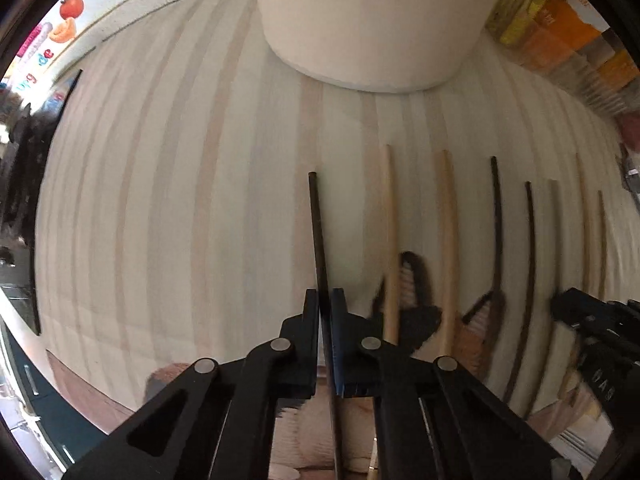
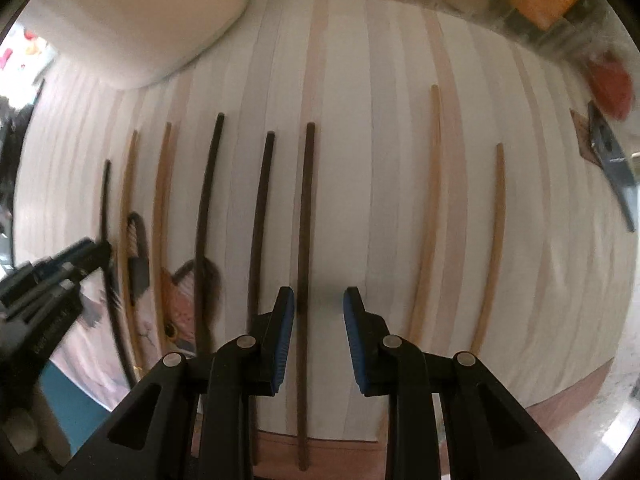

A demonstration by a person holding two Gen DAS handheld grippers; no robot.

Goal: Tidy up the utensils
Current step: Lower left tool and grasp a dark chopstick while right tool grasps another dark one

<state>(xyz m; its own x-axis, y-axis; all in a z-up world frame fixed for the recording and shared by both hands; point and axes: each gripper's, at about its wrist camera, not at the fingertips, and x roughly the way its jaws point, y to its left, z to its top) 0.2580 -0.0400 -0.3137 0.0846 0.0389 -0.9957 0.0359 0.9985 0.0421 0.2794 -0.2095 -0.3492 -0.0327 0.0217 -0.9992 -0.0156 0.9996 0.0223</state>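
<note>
Pale striped cloth (image 1: 180,200) covers the table, and a big white container (image 1: 372,20) stands at its far edge, with orange and yellow boxes (image 1: 560,28) stacked behind it to the right. Chopsticks lie on the cloth in a loose row, all pointing toward the container.

From where I stand, the left gripper (image 1: 325,300) has its jaws pressed together on a dark chopstick (image 1: 318,232), which runs forward between the fingers with its far end toward the container. Just to its right lie two light wooden chopsticks (image 1: 390,232), then more dark and light ones farther right, partly over a small printed picture on the cloth that I cannot make out.

The right gripper (image 2: 319,300) hangs over the row with its blue-padded jaws held apart, nothing between them. A long dark chopstick (image 2: 306,240) lies just beside the left pad; whether it touches, I cannot tell. Two other dark sticks (image 2: 260,220) lie to the left, and two light sticks (image 2: 430,208) well apart to the right. A dark clip (image 2: 612,164) sits near the cloth's right edge.
</note>
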